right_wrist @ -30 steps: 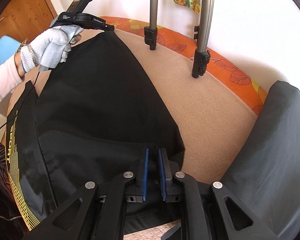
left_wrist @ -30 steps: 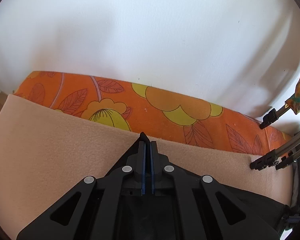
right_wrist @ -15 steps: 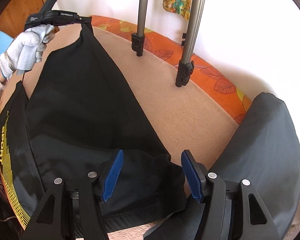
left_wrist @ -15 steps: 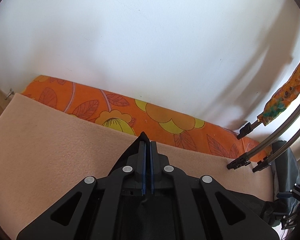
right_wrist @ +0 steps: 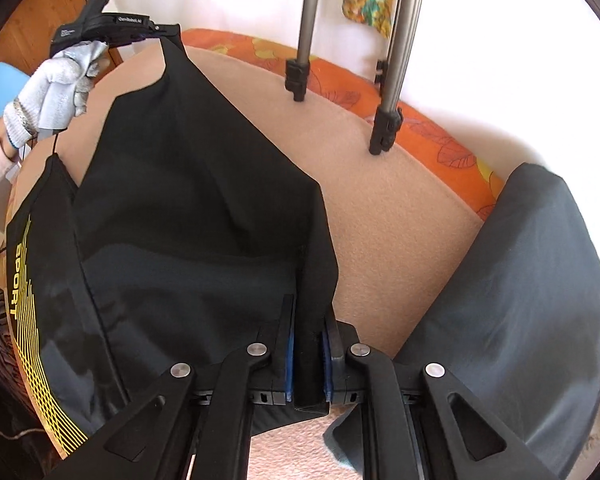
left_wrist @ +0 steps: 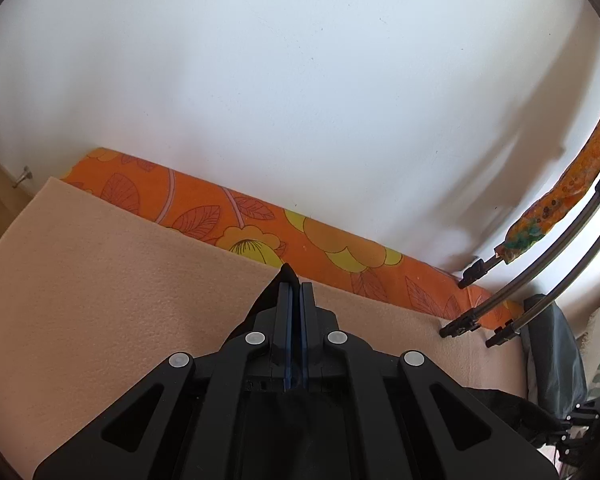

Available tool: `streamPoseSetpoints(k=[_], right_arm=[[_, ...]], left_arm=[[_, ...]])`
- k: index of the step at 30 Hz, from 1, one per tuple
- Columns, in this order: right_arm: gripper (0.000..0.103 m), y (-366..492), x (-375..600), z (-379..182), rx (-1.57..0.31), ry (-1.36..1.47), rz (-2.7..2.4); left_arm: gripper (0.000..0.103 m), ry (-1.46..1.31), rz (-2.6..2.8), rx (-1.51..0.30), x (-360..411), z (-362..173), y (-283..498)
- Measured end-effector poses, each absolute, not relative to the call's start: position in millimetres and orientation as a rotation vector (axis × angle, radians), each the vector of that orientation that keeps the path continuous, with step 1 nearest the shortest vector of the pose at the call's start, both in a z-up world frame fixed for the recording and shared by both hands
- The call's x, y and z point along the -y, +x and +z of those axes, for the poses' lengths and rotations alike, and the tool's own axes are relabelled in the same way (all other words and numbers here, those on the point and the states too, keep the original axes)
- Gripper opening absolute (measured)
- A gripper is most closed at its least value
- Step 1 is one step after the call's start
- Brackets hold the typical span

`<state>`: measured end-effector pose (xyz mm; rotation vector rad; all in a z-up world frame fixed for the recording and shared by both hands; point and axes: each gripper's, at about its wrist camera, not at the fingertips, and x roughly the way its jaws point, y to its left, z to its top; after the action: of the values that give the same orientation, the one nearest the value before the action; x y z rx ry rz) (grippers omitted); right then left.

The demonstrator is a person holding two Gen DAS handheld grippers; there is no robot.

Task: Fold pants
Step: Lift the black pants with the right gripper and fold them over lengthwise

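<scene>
Right gripper [right_wrist: 308,344] pinches a fold of the black pants [right_wrist: 188,208] at the near edge of the beige blanket [right_wrist: 380,208]; left gripper [left_wrist: 296,300] clamps another corner, lifted near the blanket's far edge, gloved hand [right_wrist: 56,92] gripping.

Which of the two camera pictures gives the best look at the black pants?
The right wrist view. There the black pants spread across the beige blanket, yellow print visible, with the left gripper and right gripper each pinching an edge. The left wrist view shows only a dark tip poking past its fingertips and fabric beneath.
</scene>
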<state>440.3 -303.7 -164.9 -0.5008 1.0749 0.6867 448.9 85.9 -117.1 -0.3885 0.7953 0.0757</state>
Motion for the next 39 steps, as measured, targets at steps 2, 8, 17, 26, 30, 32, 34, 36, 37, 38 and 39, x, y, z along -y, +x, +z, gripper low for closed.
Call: streamPoseSetpoints(k=[2, 8, 17, 26, 30, 32, 34, 36, 37, 38, 39], right_arm=[[0.007, 422, 302, -150, -1.018, -0.498, 0.68], [0.006, 363, 290, -119, -0.887, -0.537, 0.651], [0.006, 247, 277, -106, -0.807, -0.59, 0.669], [0.006, 138, 260, -155, -0.828, -0.745, 0.705], [0.006, 112, 257, -172, -0.823, -0.824, 0.687], [0.006, 102, 259, -176, -0.822, -0.844, 0.675], [0.006, 96, 262, -176, -0.817, -0.839, 0.665], [0.006, 94, 265, -181, -0.808, -0.864, 0.643], [0.006, 92, 266, -185, -0.806, -0.877, 0.628], [0.006, 93, 267, -189, -0.813, -0.88, 0.619], [0.006, 94, 268, -193, -0.823, -0.877, 0.616]], left_arm=[[0.002, -0.396, 0.076, -0.781, -92, -108, 437], [0.002, -0.432, 0.064, -0.742, -114, -81, 386], [0.002, -0.497, 0.077, -0.716, -150, -72, 270], [0.002, -0.549, 0.121, -0.79, -168, -127, 157], [0.002, -0.594, 0.143, -0.8, -176, -146, 124], [0.001, -0.61, 0.145, -0.804, -177, -151, 110], [0.002, -0.594, 0.143, -0.804, -172, -152, 95], [0.002, -0.581, 0.141, -0.805, -167, -156, 81], [0.002, -0.577, 0.139, -0.81, -164, -160, 76], [0.002, -0.575, 0.142, -0.816, -163, -164, 71], [0.002, -0.579, 0.146, -0.819, -162, -169, 66]])
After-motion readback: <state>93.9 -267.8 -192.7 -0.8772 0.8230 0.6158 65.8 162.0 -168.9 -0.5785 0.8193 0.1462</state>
